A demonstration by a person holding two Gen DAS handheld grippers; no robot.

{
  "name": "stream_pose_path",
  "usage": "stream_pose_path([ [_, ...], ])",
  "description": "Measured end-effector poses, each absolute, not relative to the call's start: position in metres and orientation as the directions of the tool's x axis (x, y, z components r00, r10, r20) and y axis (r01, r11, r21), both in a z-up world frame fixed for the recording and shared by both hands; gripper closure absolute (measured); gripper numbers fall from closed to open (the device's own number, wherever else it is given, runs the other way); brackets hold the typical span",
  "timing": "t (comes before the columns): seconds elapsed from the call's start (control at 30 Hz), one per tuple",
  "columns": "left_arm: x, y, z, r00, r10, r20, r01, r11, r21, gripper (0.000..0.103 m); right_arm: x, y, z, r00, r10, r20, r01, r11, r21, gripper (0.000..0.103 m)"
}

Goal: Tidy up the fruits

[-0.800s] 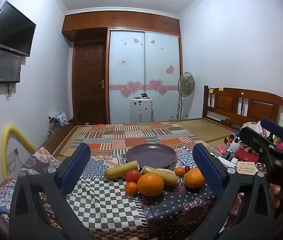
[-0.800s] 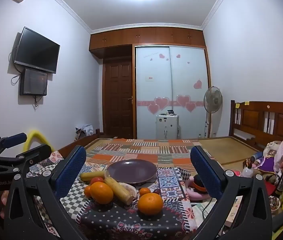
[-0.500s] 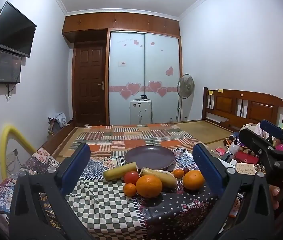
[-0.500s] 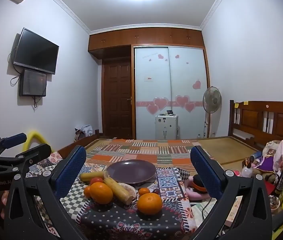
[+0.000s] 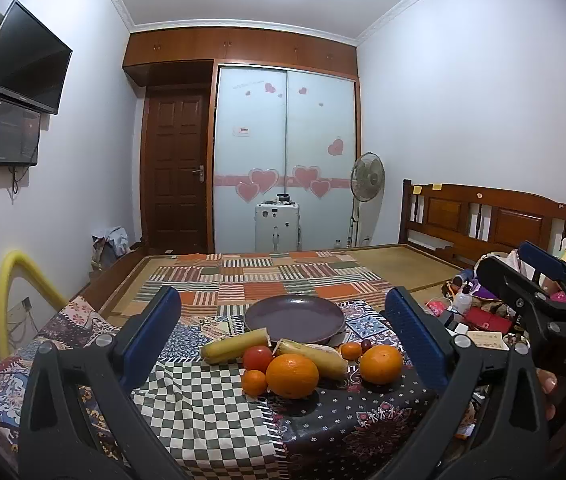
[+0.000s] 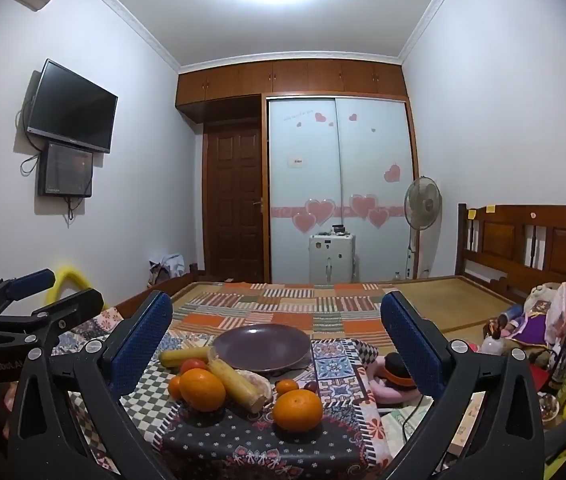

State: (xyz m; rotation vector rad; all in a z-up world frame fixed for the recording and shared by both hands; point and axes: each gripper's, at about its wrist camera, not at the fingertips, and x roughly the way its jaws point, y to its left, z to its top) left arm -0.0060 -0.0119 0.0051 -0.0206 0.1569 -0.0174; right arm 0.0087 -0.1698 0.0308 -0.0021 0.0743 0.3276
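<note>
You face a bed (image 5: pixel 291 276) under a patchwork quilt (image 5: pixel 203 396), with the fruit set out on its near end. A purple plate (image 5: pixel 295 322) lies bare on the quilt just behind the fruit.

Your left gripper (image 5: pixel 283 332) has its blue pads spread wide, nothing between them, hanging short of the fruit. Your right gripper (image 6: pixel 275 340) is spread just as wide and holds nothing; it shows at the right edge of the left view.

Two big oranges sit nearest you: the left orange (image 5: pixel 291 375) in front, the right orange (image 5: pixel 381 363) apart from it. Between and behind them lies a corn cob (image 5: pixel 315 356), angled toward the plate. A banana (image 5: pixel 235 346) lies left of it, one end close to the plate rim. A tomato (image 5: pixel 258 358) sits between banana and corn, touching the left orange. A small tangerine (image 5: pixel 254 382) rests against that orange's left side. Another tangerine (image 5: pixel 350 350) sits behind the right orange, beside a dark grape (image 5: pixel 366 345).
</note>
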Motion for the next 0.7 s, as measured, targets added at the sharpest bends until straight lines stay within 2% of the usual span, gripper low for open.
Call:
stream_pose_path([
  [0.7,-0.0053,-0.0115,0.0088,0.988,-0.03,-0.154,0.027,0.999,-0.024,0.0,0.0082,-0.1712,0.0294,0.943,0.327,-0.065,-0.326,0.945,0.027,0.0],
])
